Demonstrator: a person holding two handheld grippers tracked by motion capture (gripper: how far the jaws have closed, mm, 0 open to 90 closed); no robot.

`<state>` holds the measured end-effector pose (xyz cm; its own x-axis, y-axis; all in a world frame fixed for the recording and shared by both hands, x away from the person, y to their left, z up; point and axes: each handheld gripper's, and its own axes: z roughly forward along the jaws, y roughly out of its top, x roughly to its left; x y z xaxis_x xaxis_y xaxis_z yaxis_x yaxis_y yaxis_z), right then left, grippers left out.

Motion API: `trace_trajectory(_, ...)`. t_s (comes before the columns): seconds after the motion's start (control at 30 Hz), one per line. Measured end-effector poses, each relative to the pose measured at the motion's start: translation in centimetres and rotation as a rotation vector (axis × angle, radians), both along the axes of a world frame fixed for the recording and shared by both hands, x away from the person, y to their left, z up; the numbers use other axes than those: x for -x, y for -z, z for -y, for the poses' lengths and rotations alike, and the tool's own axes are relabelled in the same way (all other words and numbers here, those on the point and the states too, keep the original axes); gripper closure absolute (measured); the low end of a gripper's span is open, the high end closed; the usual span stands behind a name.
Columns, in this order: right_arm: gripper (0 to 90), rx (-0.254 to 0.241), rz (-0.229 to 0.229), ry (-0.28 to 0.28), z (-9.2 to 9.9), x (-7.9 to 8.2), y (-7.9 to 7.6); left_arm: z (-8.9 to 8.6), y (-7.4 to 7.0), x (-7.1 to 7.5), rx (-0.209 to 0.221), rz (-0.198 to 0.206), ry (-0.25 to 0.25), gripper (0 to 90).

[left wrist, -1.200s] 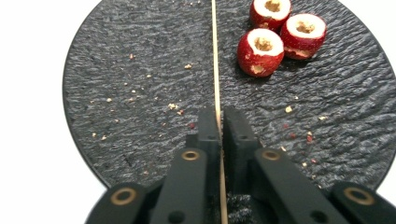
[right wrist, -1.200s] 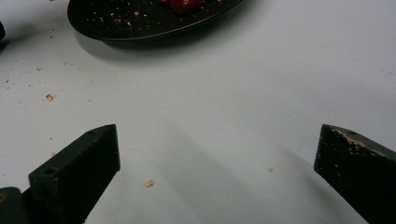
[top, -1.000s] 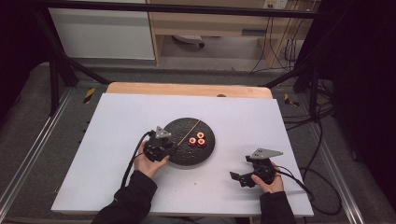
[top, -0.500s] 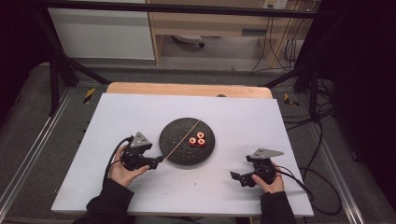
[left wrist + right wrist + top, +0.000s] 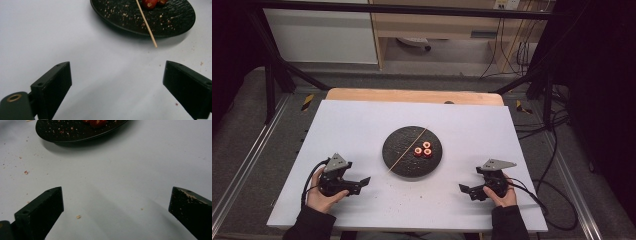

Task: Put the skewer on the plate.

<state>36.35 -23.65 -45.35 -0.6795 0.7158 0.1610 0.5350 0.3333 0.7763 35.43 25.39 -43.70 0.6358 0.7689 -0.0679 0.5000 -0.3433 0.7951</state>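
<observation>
A: Thin wooden skewer (image 5: 407, 150) is seen lying slantwise across the round black speckled plate (image 5: 399, 156), near end poking out past the plate's rim on the person's side. In the left gripper view the stick (image 5: 146, 23) is laid over the dark plate (image 5: 172, 22), tip hanging just off the rim above the white tabletop.

B: And three small red pieces (image 5: 422, 150) are clustered just right of the skewer, approx. mid-plate. Whether they're touching the stick can't be told.

A: Left gripper (image 5: 363, 182) is held low over the white table surface (image 5: 362, 125), left of the plate and apart from it. Its jaws have just been opening; they're spread wide now, nothing between them. Bare table is seen in the gap from the left gripper view (image 5: 116, 82).

B: Right gripper (image 5: 464, 189) is parked at the near right, also clear of the plate. Jaws are parted wide, nothing clamped; crumbs are stuck on one pad (image 5: 191, 206).

A: Small crumbs (image 5: 78, 216) are scattered on the table betw. that gripper and the plate (image 5: 62, 131).

B: Wooden table edge (image 5: 412, 95) is seen beyond the white top.
</observation>
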Motion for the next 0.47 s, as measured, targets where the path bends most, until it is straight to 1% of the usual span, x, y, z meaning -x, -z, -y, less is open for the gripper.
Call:
trace_trajectory(0.2, 0.7, 0.000, -0.008, 0.005, 0.1, 0.0, 0.1, -0.8, 1.0, 0.6, -0.009, -0.001, -0.010, 6.2)
trace_trajectory(0.27, 0.7, -0.001, -0.011, 0.005, 0.1, 0.0, 0.1, -0.8, 1.2, 0.8, -0.027, 0.000, 0.000, 5.7)
trace_trajectory(0.33, 0.7, -0.002, -0.010, 0.003, 0.1, 0.0, 0.1, -0.8, 1.3, 1.0, -0.036, 0.003, 0.005, 5.3)
trace_trajectory(0.47, 0.7, -0.002, -0.015, 0.005, 0.1, 0.0, 0.2, -0.7, 1.2, 0.9, -0.033, 0.009, 0.007, 5.3)
